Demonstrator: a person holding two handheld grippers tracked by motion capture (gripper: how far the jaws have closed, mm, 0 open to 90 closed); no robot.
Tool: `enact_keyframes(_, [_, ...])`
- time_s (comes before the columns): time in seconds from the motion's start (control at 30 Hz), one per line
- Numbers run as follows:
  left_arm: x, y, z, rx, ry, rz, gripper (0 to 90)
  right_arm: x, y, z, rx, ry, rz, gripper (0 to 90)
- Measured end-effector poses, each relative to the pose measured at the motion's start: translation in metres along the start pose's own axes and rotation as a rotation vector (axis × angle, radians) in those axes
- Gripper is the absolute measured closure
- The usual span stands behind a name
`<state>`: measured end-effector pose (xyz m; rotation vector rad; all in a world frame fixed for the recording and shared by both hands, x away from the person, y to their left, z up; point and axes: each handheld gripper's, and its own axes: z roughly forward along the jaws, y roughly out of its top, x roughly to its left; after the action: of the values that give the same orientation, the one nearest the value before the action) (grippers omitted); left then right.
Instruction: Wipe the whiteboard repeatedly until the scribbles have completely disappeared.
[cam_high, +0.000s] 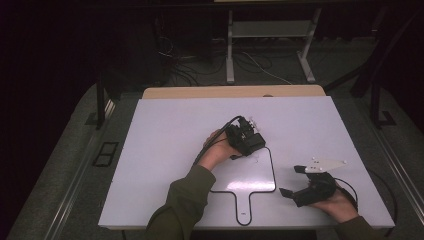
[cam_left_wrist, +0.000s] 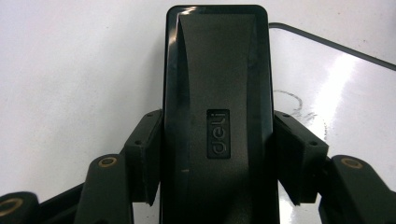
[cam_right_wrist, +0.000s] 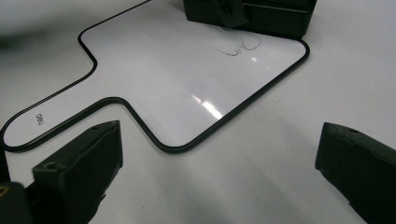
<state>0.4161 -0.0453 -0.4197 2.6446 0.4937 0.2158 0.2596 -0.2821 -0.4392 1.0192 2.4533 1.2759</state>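
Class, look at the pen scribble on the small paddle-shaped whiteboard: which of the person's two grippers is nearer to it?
Left. The left gripper, shut on the black eraser, sits right beside the scribble. The right gripper rests open on the table, off the whiteboard's far side.

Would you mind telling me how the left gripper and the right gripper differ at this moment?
The left gripper is shut on a black eraser, while the right gripper stands open with nothing between its jaws. The left gripper is over the paddle-shaped whiteboard near its pen marks; the right gripper rests beside that board on the white table. Both are black and hand-held.
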Motion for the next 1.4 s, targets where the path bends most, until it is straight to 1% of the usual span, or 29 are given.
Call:
enact_keyframes(0.03, [-0.003,0.001,0.000,-0.002,-0.004,-0.006,39.0,0.000,0.000,0.000,0.000,-0.001,0.000,0.0])
enact_keyframes(0.07, [-0.005,0.001,0.001,-0.005,-0.006,0.004,39.0,0.000,0.000,0.000,0.000,-0.001,-0.001,0.0])
enact_keyframes(0.1, [-0.008,0.002,0.001,-0.008,-0.010,0.003,39.0,0.000,0.000,0.000,-0.001,-0.002,-0.001,0.0])
enact_keyframes(0.23, [-0.019,0.007,0.003,-0.014,-0.030,0.041,39.0,0.001,0.000,0.000,-0.001,-0.002,-0.003,0.0])
enact_keyframes(0.3, [-0.025,0.008,0.003,-0.017,-0.041,0.048,39.0,0.001,0.000,0.000,-0.002,-0.003,-0.001,0.0])
enact_keyframes(0.37, [-0.031,0.009,0.003,-0.016,-0.055,0.063,39.0,0.001,0.000,0.000,-0.001,-0.003,-0.003,0.0])
enact_keyframes(0.47, [-0.039,0.010,0.003,-0.017,-0.059,0.081,39.0,0.001,0.000,0.000,-0.003,-0.001,-0.002,0.0])
enact_keyframes(0.53, [-0.037,0.010,0.003,-0.022,-0.057,0.079,39.0,0.001,0.000,0.000,-0.002,0.000,-0.001,0.0])
enact_keyframes(0.63, [-0.031,0.009,0.005,-0.032,-0.046,0.057,39.0,0.001,0.000,0.000,-0.003,-0.002,0.000,0.0])
enact_keyframes(0.77, [-0.020,0.009,0.005,-0.030,-0.012,0.047,39.0,0.001,0.000,-0.001,-0.003,-0.003,0.000,0.0])
enact_keyframes(0.8, [-0.017,0.008,0.005,-0.027,-0.003,0.039,39.0,0.001,0.000,-0.001,-0.002,-0.003,0.001,0.0])
enact_keyframes(0.83, [-0.015,0.008,0.005,-0.032,-0.003,0.010,39.0,0.001,0.000,-0.001,-0.002,-0.003,0.000,0.0])
enact_keyframes(0.87, [-0.012,0.007,0.006,-0.034,-0.002,-0.005,39.0,0.001,0.000,-0.001,-0.002,-0.003,0.000,0.0])
enact_keyframes(0.9, [-0.007,0.006,0.004,-0.020,0.002,0.003,39.0,0.001,0.000,-0.001,-0.002,-0.003,0.000,0.0])
enact_keyframes(0.93, [-0.004,0.006,0.004,-0.015,-0.002,-0.003,39.0,0.001,0.000,-0.001,-0.002,-0.002,-0.001,0.0])
enact_keyframes(0.97, [-0.002,0.005,0.005,-0.031,0.001,-0.018,39.0,0.000,0.000,-0.001,-0.003,-0.003,-0.003,0.0])
enact_keyframes(1.0, [-0.001,0.004,0.005,-0.038,-0.005,-0.026,39.0,0.000,0.000,-0.001,-0.003,-0.002,-0.002,0.0])
enact_keyframes(1.1, [-0.002,0.004,0.004,-0.030,0.001,-0.022,39.0,0.001,0.000,-0.001,-0.001,-0.003,0.000,0.0])
enact_keyframes(1.13, [-0.002,0.004,0.004,-0.021,0.003,-0.013,39.0,0.001,0.000,-0.001,0.000,-0.002,0.000,0.0])
enact_keyframes(1.17, [-0.003,0.005,0.004,-0.025,0.000,-0.017,39.0,0.001,0.000,-0.001,-0.002,-0.003,0.000,0.0])
enact_keyframes(1.27, [-0.007,0.006,0.004,-0.014,-0.018,-0.008,39.0,0.001,0.000,0.000,0.000,-0.001,-0.004,0.0])
enact_keyframes(1.3, [-0.010,0.007,0.004,-0.015,-0.033,-0.004,39.0,0.001,0.000,0.000,0.000,-0.001,-0.004,0.0])
enact_keyframes(1.33, [-0.014,0.007,0.005,-0.029,-0.040,-0.011,39.0,0.001,0.000,0.000,0.000,0.000,-0.004,0.0])
enact_keyframes(1.37, [-0.016,0.007,0.005,-0.021,-0.041,0.020,39.0,0.001,0.000,0.000,0.000,-0.001,-0.004,0.0])
enact_keyframes(1.4, [-0.019,0.008,0.005,-0.025,-0.044,0.032,39.0,0.001,0.000,0.000,0.000,-0.001,-0.004,0.0])
